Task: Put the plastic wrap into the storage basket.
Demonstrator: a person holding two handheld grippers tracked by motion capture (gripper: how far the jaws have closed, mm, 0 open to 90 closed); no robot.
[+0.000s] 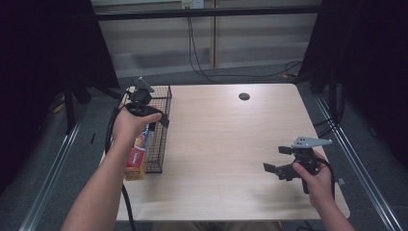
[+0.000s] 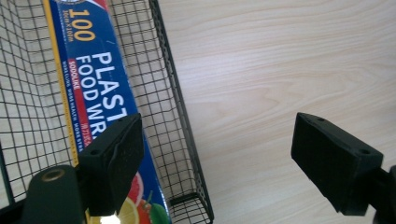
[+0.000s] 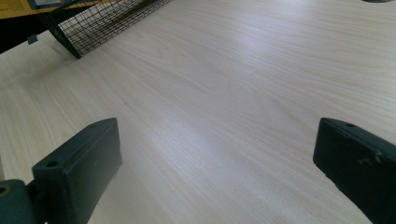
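A black wire basket (image 1: 165, 126) stands at the left edge of the wooden table (image 1: 226, 144). In it lies a long blue and yellow box of plastic food wrap (image 1: 139, 153), its near end sticking out over the basket's front. My left gripper (image 1: 155, 117) hovers over the basket, open, with one jaw above the box (image 2: 100, 88) and the other over bare table beyond the basket's wall (image 2: 180, 116). My right gripper (image 1: 278, 160) is held low at the table's front right, open with nothing between its jaws, far from the basket (image 3: 112, 21).
A round cable hole (image 1: 244, 96) sits at the back middle of the table. Cables hang down the wall behind. Metal rails run along the floor on both sides.
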